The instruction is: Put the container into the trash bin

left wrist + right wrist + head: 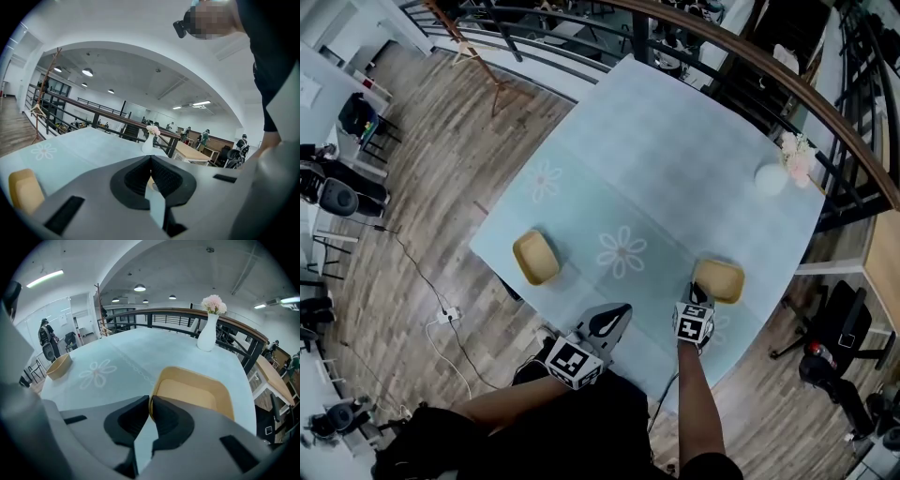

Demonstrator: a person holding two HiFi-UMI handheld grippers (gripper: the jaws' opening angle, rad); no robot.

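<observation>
The right tongs pinch the near rim of a yellow container, which sits at the near right edge of a pale-blue, flower-printed worktop. The left tongs, closed on nothing, hang off the worktop's near edge and tilt upward. A second yellow container lies well apart at the left edge. A white vase of pink flowers stands at the far right corner, near a dark railing.

wood floor, dark railing, ceiling lights
</observation>
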